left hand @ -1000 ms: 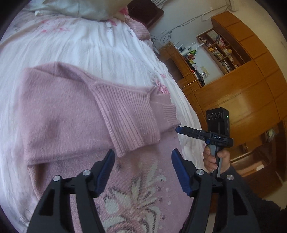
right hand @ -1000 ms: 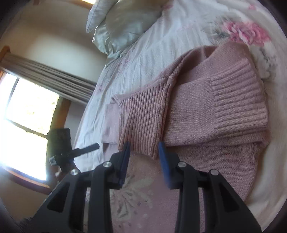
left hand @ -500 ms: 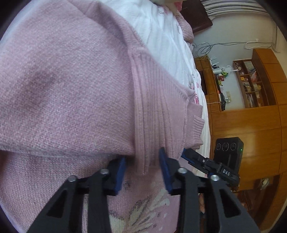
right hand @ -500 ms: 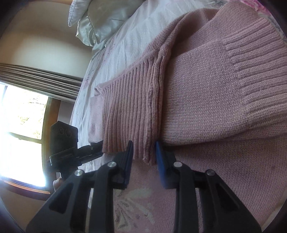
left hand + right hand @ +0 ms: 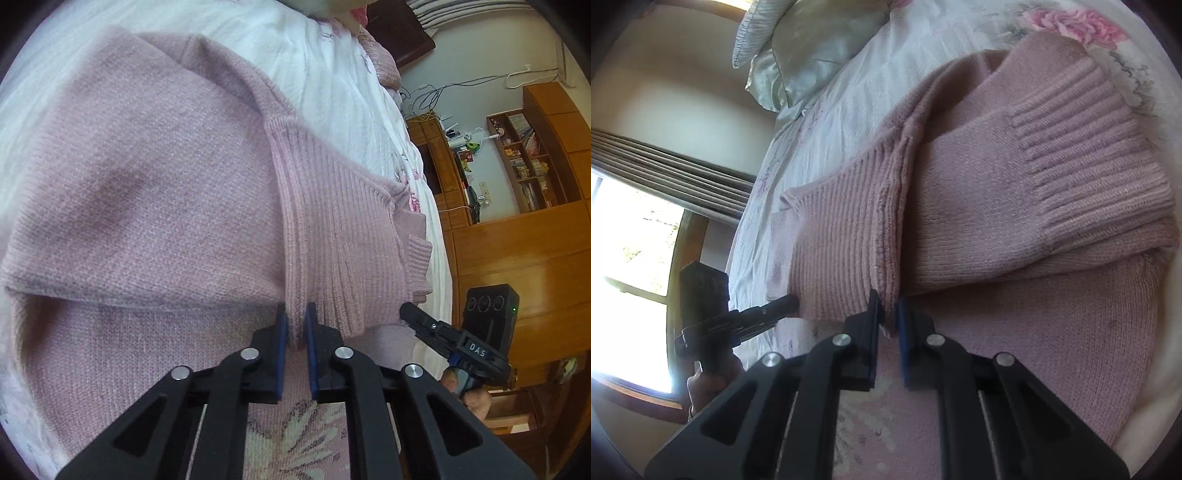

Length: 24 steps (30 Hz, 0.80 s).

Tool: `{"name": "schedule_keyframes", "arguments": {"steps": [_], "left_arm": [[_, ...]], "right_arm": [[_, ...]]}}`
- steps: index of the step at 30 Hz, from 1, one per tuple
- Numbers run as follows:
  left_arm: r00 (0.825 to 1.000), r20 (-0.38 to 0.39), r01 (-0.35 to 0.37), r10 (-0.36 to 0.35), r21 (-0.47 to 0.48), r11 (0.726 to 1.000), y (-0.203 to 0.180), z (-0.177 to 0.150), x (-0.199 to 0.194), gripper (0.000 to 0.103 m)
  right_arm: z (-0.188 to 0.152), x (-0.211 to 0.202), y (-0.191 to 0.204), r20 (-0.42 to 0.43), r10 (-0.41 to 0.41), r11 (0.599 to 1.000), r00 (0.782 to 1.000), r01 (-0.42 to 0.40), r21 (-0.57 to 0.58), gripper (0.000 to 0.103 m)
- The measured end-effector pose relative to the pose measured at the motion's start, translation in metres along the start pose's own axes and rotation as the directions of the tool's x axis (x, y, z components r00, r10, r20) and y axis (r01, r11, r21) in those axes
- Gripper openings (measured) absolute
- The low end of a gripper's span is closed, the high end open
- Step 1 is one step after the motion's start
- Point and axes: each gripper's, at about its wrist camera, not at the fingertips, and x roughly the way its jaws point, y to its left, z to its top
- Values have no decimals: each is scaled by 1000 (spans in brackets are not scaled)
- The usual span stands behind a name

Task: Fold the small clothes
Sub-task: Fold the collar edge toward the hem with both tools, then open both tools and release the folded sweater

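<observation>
Both tongs, left (image 5: 294, 325) & right (image 5: 887, 312), pinch my pink sweater's (image 5: 147, 206) ribbed hem (image 5: 849, 251) on the bed (image 5: 325, 70).

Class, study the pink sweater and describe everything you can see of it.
The pink sweater is a soft-looking knit lying on a white floral bedsheet. Its sleeves, with ribbed cuffs, are folded across the body, and a pale flower pattern shows near the cameras. The left gripper and right gripper each pinch the ribbed edge.

"DAS" on right gripper (image 5: 421, 319)
</observation>
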Motion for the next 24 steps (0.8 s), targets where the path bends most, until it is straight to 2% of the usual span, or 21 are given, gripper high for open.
{"name": "schedule_keyframes", "arguments": {"steps": [2, 4, 6, 7, 10, 11, 13, 15, 16, 18, 19, 20, 21, 22, 23, 24], "left_arm": [[999, -13, -45, 45, -13, 999, 10, -1, 4, 9], [998, -29, -58, 57, -8, 998, 13, -4, 8, 9], [998, -26, -55, 55, 24, 998, 6, -7, 2, 11], [999, -10, -51, 52, 32, 998, 1, -9, -6, 13], [998, 59, -10, 7, 53, 999, -14, -17, -36, 38], [995, 89, 40, -45, 56, 998, -19, -18, -45, 47], [978, 128, 156, -165, 78, 985, -29, -14, -52, 58], [961, 89, 256, -260, 58, 965, -33, -8, -37, 76], [957, 53, 283, -284, 25, 959, -31, -5, -23, 77], [976, -11, 219, -219, -20, 975, -23, -2, 4, 78], [985, -35, 167, -168, -28, 986, -19, -3, 15, 78], [987, -45, 152, -153, -29, 988, -13, -5, 20, 75], [987, -47, 153, -154, -29, 988, -11, -6, 18, 73], [986, -47, 156, -158, -39, 987, -11, -10, 10, 73], [986, -39, 158, -160, -48, 986, -12, -15, -2, 82], [984, -16, 175, -176, -43, 984, -13, -25, -19, 94]], "right_arm": [[-5, 13, -8, -34, -48, 999, 998, 47, -11, 8], [-8, 21, -5, -37, -84, 995, 996, 82, -52, 9], [-10, 13, 3, -24, -78, 995, 997, 77, -65, 17], [-9, 5, 8, -10, -67, 996, 998, 66, -59, 18], [-13, -22, 27, 82, -37, 993, 996, 46, -110, 19], [-12, -25, 30, 95, -11, 993, 995, 22, -114, 19], [-7, -15, 28, 73, 27, 996, 997, -20, -88, 18], [-5, 4, 21, 36, 33, 997, 999, -30, -65, 18], [-5, 12, 15, 21, -4, 999, 1000, 6, -53, 19], [-8, 23, 3, -1, -35, 999, 999, 35, -28, 9], [-11, 19, 0, 4, -34, 999, 999, 34, -18, 9], [-16, 10, -1, 9, -14, 1000, 1000, 14, -7, 14], [-22, -1, 1, 12, 15, 1000, 1000, -15, 0, 30], [-31, -17, 3, 24, 39, 999, 999, -39, -2, 39], [-41, -33, 5, 40, 62, 998, 997, -61, -12, 45], [-54, -50, 6, 45, 94, 995, 995, -94, -22, 45]]}}
